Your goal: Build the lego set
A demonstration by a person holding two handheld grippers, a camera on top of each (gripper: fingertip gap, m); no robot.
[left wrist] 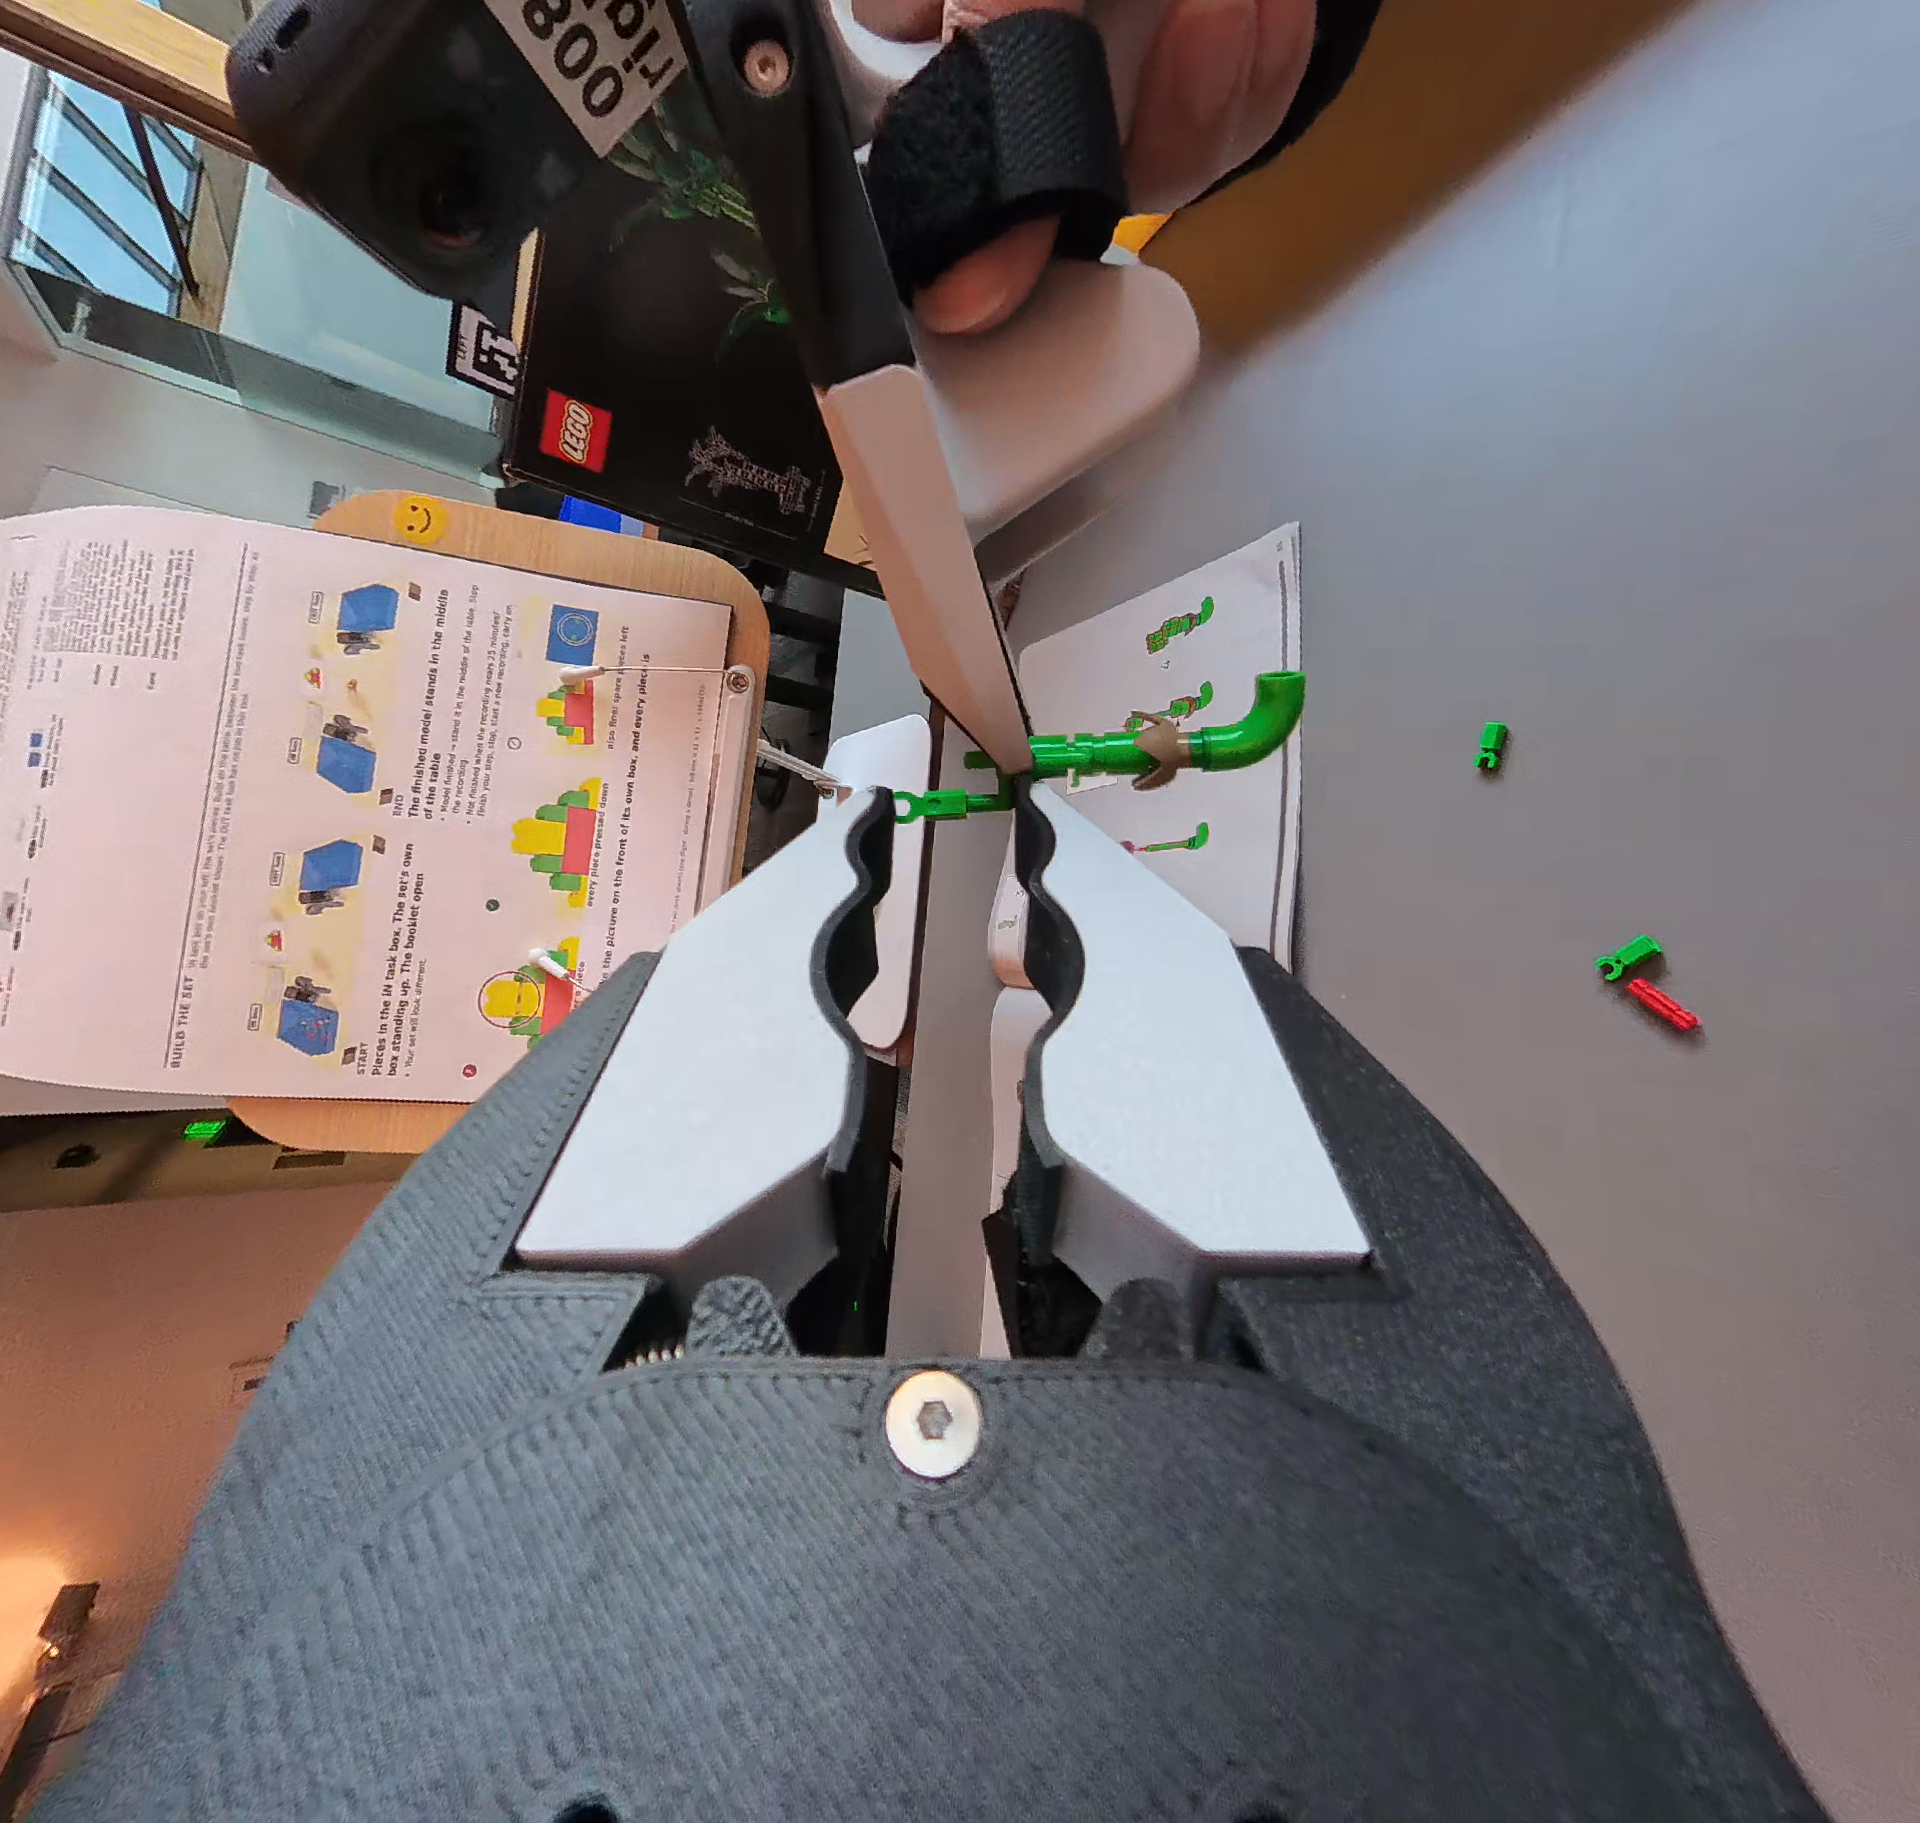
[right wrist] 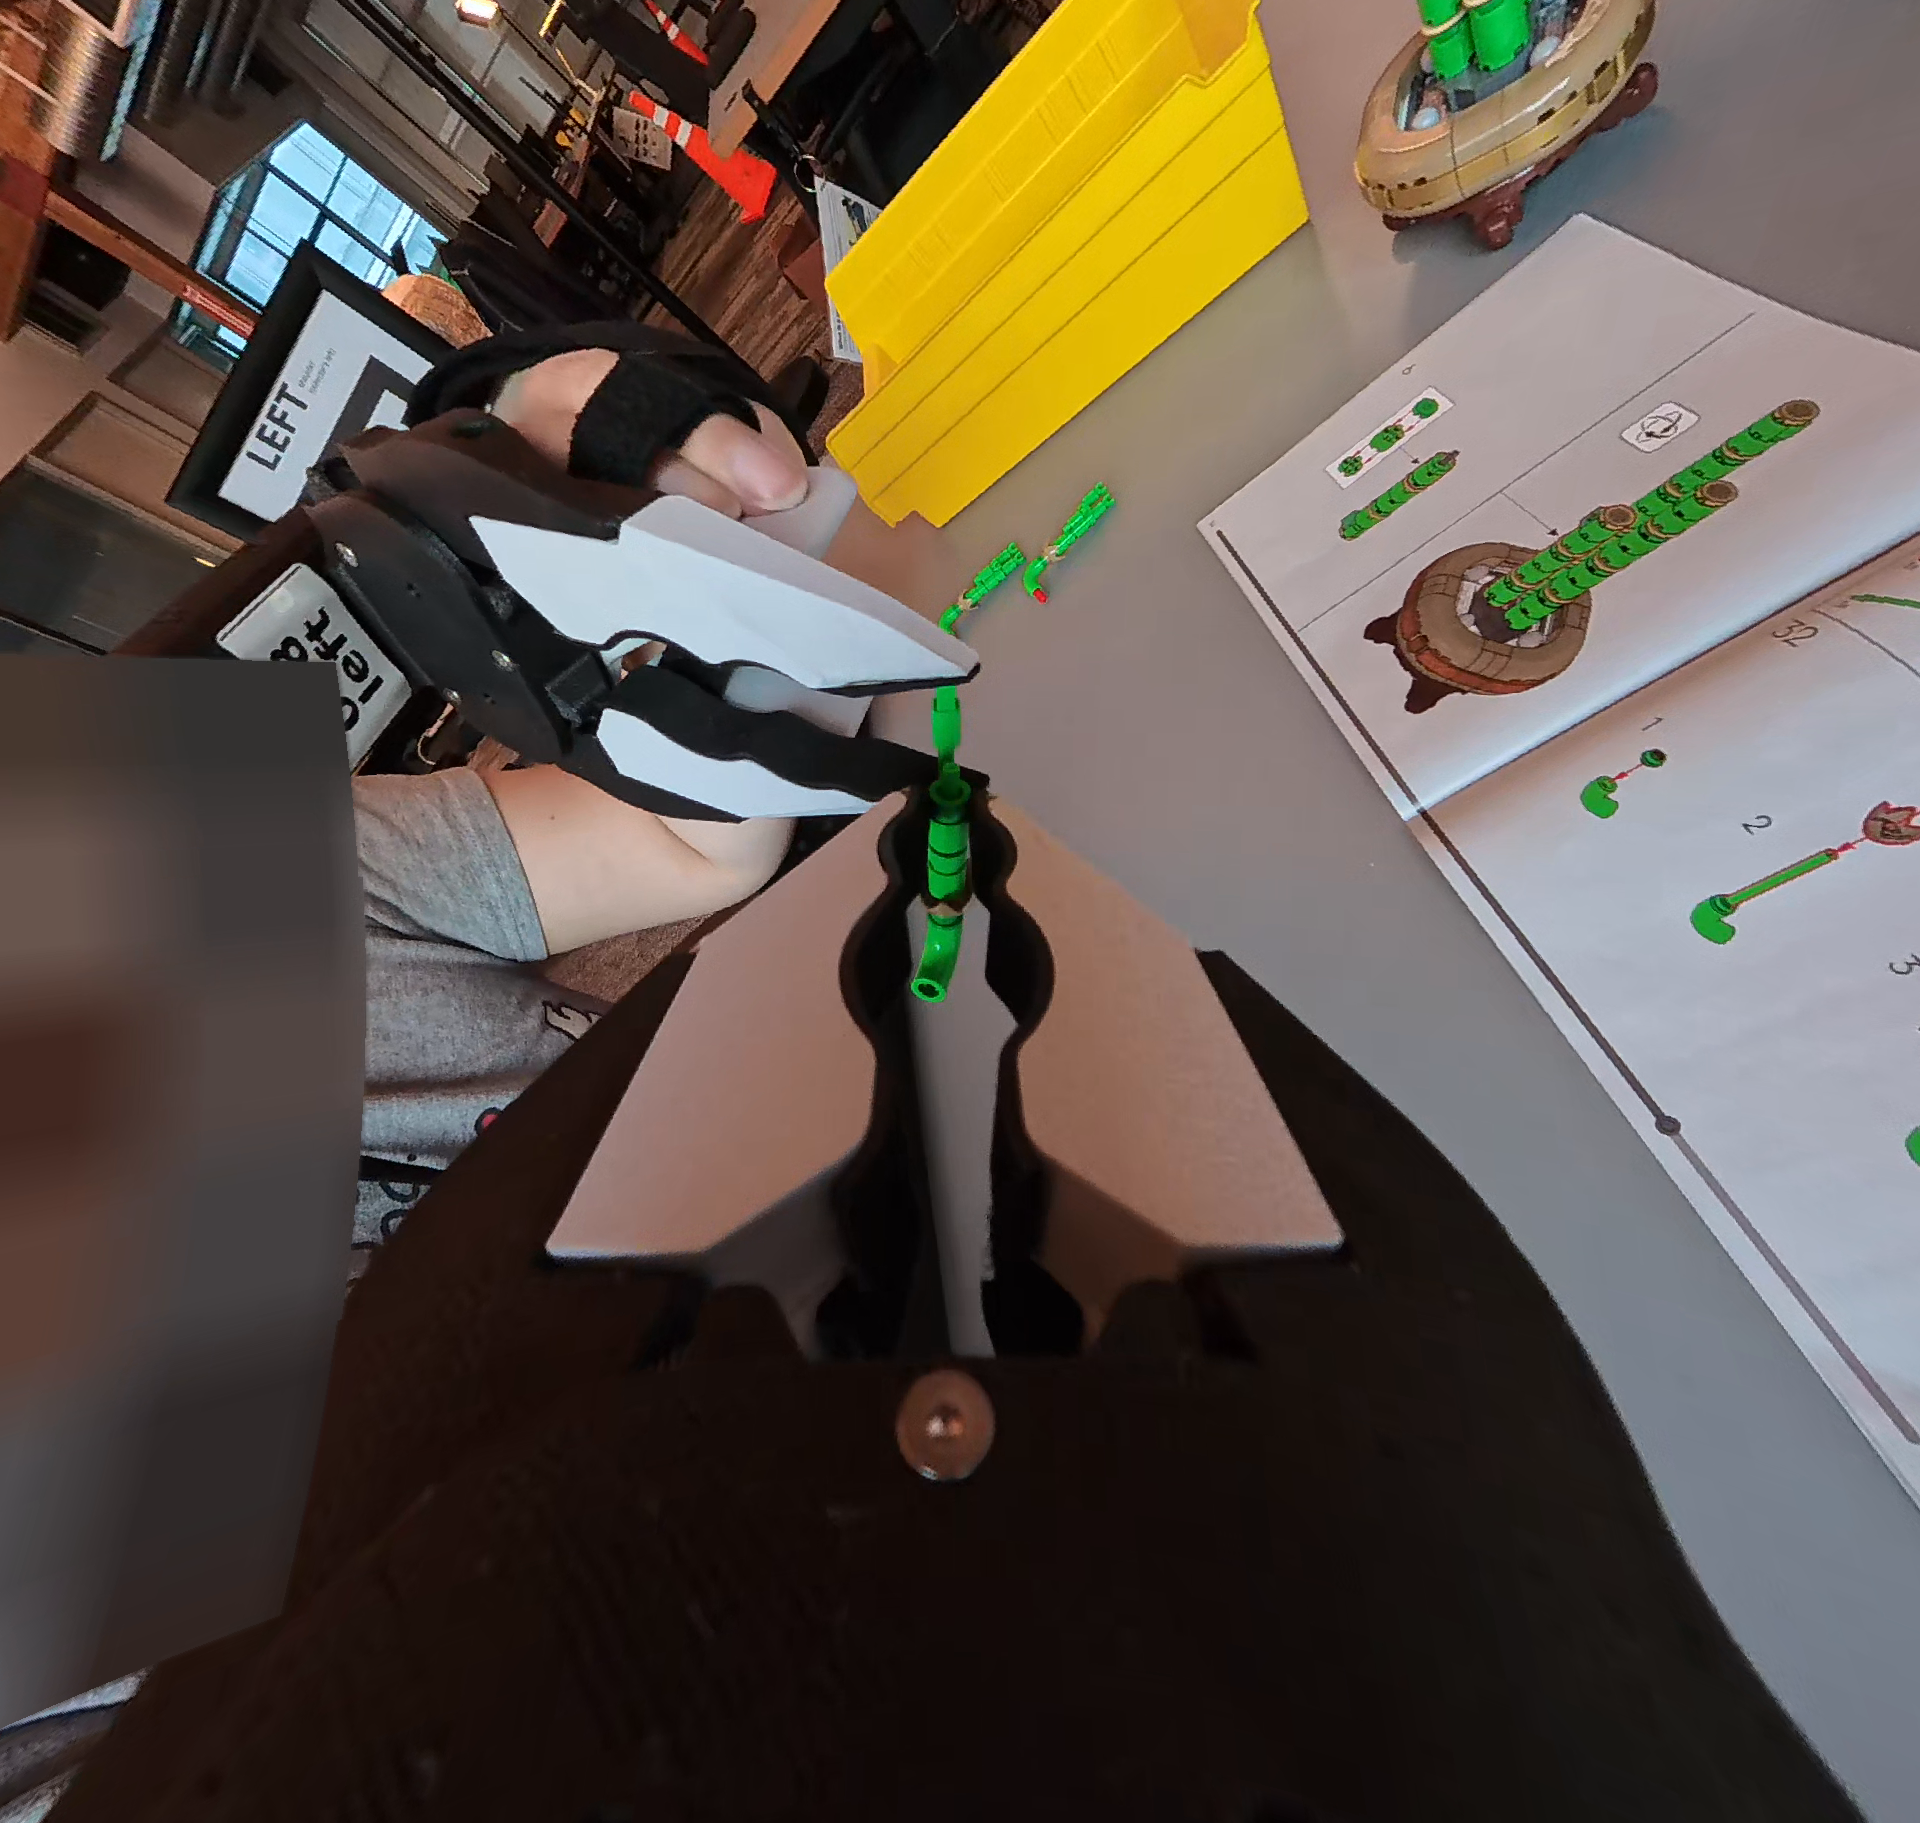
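My right gripper (right wrist: pixel 945 802) is shut on a green stem (right wrist: pixel 948 854) that has a brown leaf collar and a curved elbow end (left wrist: pixel 1262 719). It enters the left wrist view from above, and its tips (left wrist: pixel 1013 755) pinch the stem's straight end. My left gripper (left wrist: pixel 956 802) is shut on a small green clip piece (left wrist: pixel 945 804), held lengthwise between its fingertips. The clip piece (right wrist: pixel 948 724) meets the tip of the stem. Both are held above the grey table (left wrist: pixel 1610 526), over the open instruction booklet (left wrist: pixel 1236 869).
Two loose green pieces (left wrist: pixel 1491 745) (left wrist: pixel 1628 958) and a red one (left wrist: pixel 1662 1004) lie on the table. Two finished green stems (right wrist: pixel 982 584) (right wrist: pixel 1070 532) lie near a yellow bin (right wrist: pixel 1070 246). The bamboo model in its pot (right wrist: pixel 1507 80) stands beyond the booklet (right wrist: pixel 1558 630). The set's box (left wrist: pixel 665 402) stands behind.
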